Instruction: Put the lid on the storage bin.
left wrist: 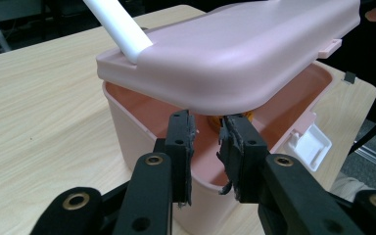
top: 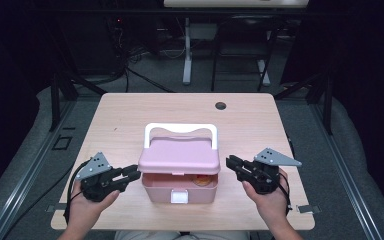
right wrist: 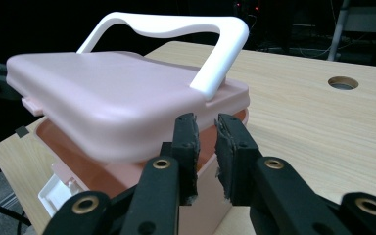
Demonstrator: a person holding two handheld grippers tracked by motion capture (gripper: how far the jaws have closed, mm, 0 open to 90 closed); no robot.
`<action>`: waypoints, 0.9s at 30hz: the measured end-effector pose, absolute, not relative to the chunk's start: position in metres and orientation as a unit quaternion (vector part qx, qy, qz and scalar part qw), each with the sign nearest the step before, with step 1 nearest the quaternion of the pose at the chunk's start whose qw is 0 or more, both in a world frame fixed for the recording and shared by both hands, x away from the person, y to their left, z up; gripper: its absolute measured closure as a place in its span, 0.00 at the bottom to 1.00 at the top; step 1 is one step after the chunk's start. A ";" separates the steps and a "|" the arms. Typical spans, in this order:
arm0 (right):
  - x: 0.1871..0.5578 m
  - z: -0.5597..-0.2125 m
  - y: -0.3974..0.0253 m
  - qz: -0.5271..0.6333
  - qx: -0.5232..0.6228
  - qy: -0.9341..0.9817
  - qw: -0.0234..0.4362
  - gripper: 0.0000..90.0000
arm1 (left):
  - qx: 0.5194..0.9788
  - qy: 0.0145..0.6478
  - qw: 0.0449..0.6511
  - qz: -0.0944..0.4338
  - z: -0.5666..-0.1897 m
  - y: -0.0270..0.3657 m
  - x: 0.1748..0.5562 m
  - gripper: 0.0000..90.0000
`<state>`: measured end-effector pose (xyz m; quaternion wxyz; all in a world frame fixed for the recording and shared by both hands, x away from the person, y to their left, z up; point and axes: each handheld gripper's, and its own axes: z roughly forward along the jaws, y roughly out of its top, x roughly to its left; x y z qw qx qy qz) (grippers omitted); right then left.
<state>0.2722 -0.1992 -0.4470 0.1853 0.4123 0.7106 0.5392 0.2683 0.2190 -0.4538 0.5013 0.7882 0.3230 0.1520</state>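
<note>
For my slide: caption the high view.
Two grippers, left and right, flank a pink box with its lid ajar.

pink box (top: 179, 186) mid-table — bare wood (top: 130, 112) around

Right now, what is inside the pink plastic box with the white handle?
The pink plastic box has its pink lid half raised. Through the gap, something orange-yellow lies inside; what it is cannot be told. The lid covers the rest of the inside.
</note>
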 end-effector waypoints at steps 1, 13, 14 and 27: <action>0.272 -0.447 -0.198 0.539 0.412 0.711 0.183 0.89 | 0.789 0.323 0.500 0.153 -0.455 0.219 0.268 0.82; 0.273 -0.454 -0.194 0.534 0.405 0.722 0.173 1.00 | 0.796 0.321 0.495 0.139 -0.465 0.217 0.267 0.99; 0.273 -0.455 -0.193 0.533 0.406 0.722 0.172 1.00 | 0.796 0.322 0.493 0.138 -0.465 0.217 0.266 0.99; 0.273 -0.459 -0.191 0.532 0.406 0.724 0.167 1.00 | 0.806 0.323 0.479 0.129 -0.472 0.222 0.263 1.00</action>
